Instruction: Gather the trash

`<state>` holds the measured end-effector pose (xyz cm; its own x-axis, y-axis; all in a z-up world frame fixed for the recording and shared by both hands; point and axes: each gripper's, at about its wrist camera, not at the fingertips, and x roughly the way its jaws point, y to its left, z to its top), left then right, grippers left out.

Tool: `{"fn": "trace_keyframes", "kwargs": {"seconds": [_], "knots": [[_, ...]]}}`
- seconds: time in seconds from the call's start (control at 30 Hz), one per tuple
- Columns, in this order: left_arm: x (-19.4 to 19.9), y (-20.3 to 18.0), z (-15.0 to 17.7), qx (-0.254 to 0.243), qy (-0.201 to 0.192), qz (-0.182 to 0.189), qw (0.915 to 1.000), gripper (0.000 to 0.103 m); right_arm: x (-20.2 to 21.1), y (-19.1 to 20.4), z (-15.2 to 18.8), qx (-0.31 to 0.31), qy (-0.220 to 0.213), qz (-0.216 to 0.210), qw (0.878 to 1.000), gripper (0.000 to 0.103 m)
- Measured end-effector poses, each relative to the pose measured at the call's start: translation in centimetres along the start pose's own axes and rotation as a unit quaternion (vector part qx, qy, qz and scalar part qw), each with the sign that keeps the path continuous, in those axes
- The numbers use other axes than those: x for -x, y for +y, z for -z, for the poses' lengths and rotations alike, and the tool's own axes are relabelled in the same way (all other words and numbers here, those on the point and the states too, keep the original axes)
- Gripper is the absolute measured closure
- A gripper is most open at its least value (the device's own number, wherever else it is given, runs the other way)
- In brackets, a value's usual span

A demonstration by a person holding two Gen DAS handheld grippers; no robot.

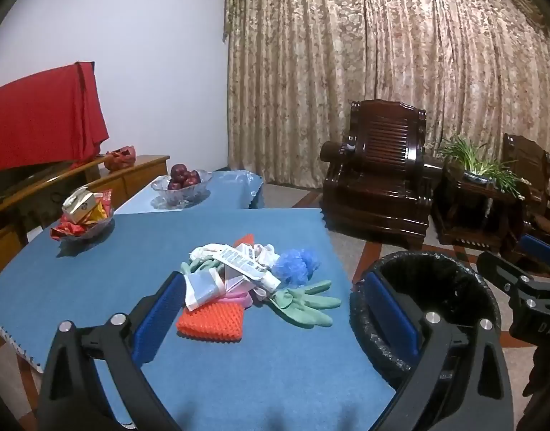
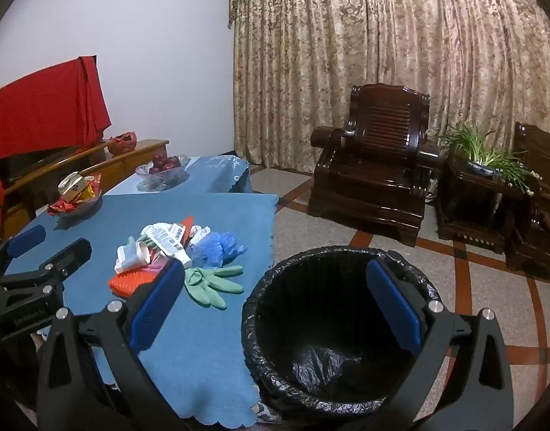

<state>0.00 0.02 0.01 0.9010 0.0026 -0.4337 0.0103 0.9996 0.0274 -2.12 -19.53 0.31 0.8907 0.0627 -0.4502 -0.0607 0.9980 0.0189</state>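
Trash (image 1: 239,280) lies heaped on the blue-clothed bench (image 1: 131,251): a white printed tube, crumpled paper, a green rubber glove (image 1: 303,301), a blue mesh bath puff (image 1: 296,264) and an orange spiky pad (image 1: 210,321). The heap sits just ahead of the left gripper (image 1: 275,309), whose blue-padded fingers stand wide apart with nothing between them. The right gripper (image 2: 275,301), equally spread and empty, frames the round bin lined with a black plastic bag (image 2: 311,388), beside the bench edge.

Two wrist views, angled down, close over table (image 1: 95,269) — shared trash pile (image 1: 239,273), bin (image 2: 329,323), armchair (image 2: 375,165).
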Motion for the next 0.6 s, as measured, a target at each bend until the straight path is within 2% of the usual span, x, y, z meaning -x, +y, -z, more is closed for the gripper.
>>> {"fn": "trace_keyframes", "kwargs": {"seconds": [0.6], "knots": [[-0.14, 0.4, 0.2, 0.002, -0.003, 0.001, 1.0, 0.006, 0.07, -0.23, 0.21, -0.002, 0.001, -0.002, 1.0, 0.005]]}}
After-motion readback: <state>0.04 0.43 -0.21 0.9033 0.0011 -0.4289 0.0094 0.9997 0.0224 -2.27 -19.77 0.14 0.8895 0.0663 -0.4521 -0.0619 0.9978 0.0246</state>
